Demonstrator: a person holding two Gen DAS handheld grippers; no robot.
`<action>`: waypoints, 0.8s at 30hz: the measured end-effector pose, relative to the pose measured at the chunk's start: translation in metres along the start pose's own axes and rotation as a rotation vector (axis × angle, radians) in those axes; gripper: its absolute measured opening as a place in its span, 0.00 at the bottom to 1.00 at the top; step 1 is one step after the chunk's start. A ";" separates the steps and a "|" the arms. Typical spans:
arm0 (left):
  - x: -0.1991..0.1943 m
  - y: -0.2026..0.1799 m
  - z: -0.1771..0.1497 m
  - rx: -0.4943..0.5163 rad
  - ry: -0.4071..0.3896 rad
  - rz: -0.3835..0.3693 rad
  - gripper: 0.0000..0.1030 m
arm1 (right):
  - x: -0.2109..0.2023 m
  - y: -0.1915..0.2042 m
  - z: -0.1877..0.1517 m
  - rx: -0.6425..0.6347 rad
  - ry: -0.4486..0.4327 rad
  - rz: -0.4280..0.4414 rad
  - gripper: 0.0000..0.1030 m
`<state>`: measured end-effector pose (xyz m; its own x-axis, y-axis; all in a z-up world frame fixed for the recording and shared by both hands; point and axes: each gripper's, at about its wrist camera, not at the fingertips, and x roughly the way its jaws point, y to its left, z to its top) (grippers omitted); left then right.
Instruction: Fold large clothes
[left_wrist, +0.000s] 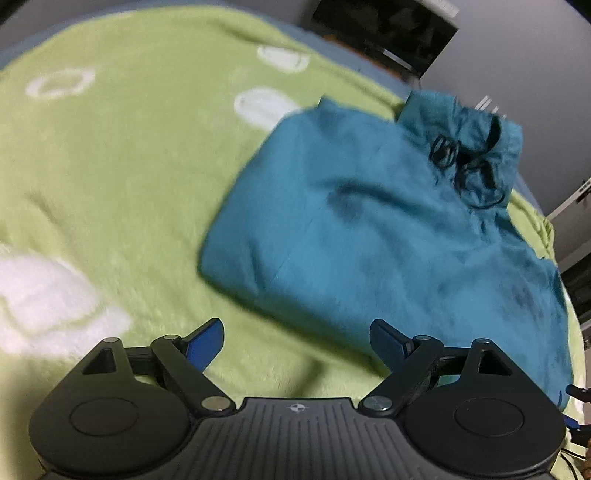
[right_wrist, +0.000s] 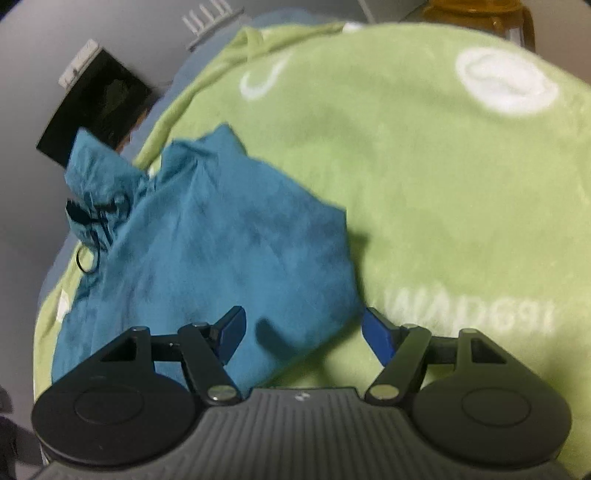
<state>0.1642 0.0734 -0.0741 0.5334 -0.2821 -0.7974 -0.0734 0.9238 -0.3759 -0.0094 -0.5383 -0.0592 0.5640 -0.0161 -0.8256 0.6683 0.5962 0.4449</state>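
Observation:
A teal hooded garment (left_wrist: 376, 236) lies folded into a compact block on a green blanket (left_wrist: 122, 177), its hood and black drawcords (left_wrist: 461, 158) at the far end. It also shows in the right wrist view (right_wrist: 207, 258), hood at the left. My left gripper (left_wrist: 297, 345) is open and empty, hovering just in front of the garment's near edge. My right gripper (right_wrist: 304, 336) is open and empty above the garment's near right corner, its left finger over the cloth and its right finger over the blanket (right_wrist: 461, 206).
The green blanket has white ring patterns (left_wrist: 61, 85) and white lettering (right_wrist: 472, 314). A dark box or screen (left_wrist: 388, 29) stands beyond the bed by a grey wall. An amber container (right_wrist: 480, 14) sits at the far right edge.

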 end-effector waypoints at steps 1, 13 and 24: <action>0.003 0.000 0.000 0.006 0.003 0.008 0.87 | 0.005 0.002 -0.001 -0.011 0.015 0.007 0.68; 0.058 0.026 0.014 -0.210 -0.034 -0.070 0.94 | 0.047 -0.016 0.001 0.173 0.040 0.153 0.67; 0.013 0.004 0.011 -0.135 -0.123 -0.138 0.12 | -0.001 0.005 -0.002 0.023 -0.237 0.273 0.12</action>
<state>0.1800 0.0758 -0.0811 0.6442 -0.3618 -0.6738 -0.1008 0.8332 -0.5437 -0.0073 -0.5340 -0.0572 0.8182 -0.0459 -0.5731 0.4865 0.5865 0.6476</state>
